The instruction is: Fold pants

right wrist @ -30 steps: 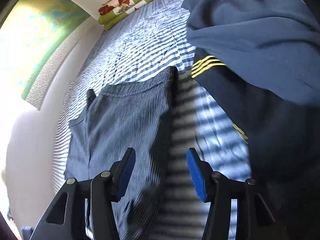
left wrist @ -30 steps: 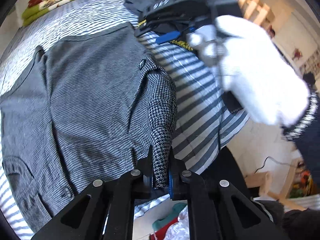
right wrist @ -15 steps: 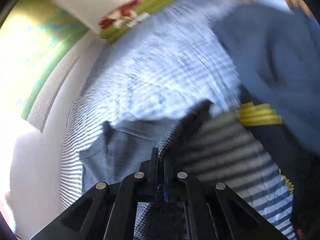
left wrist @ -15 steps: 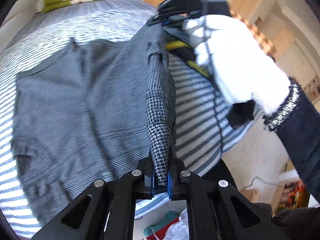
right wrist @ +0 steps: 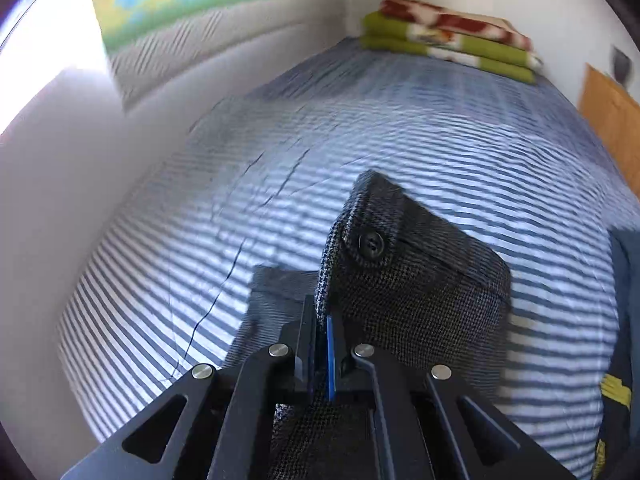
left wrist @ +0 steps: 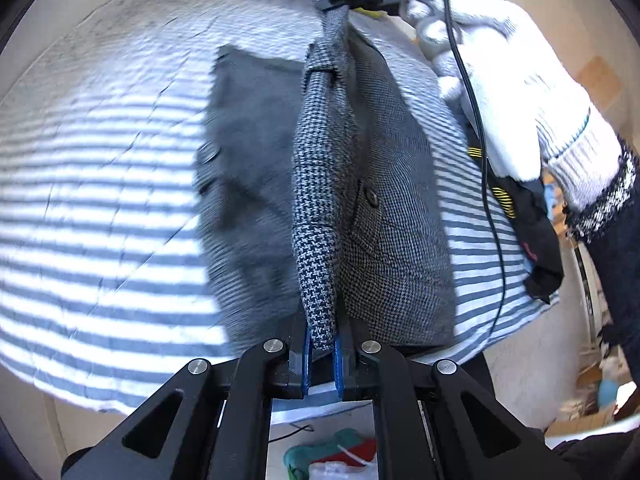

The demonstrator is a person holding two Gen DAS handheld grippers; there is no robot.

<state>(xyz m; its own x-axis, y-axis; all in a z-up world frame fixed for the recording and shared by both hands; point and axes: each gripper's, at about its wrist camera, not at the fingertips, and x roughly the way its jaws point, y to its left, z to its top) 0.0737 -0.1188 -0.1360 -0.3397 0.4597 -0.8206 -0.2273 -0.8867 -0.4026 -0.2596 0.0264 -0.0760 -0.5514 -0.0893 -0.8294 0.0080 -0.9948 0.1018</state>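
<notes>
While lifted off the bed (left wrist: 100, 208): one pants (left wrist: 316, 216) | left gripper (left wrist: 322, 354), right gripper (right wrist: 322, 344) both clamping it

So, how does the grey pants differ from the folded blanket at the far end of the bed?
The pants are grey houndstooth, lifted by both grippers; the blanket is green, red and cream. The pants hang half-folded above the bed; the blanket lies in a neat stack, untouched. Both are fabric over the same striped bed.

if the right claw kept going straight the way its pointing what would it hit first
The right claw is shut on the pants, so that raised fold with the button is directly ahead. Past it, likely the striped bedsheet, then the folded blankets; depth is unclear.
</notes>
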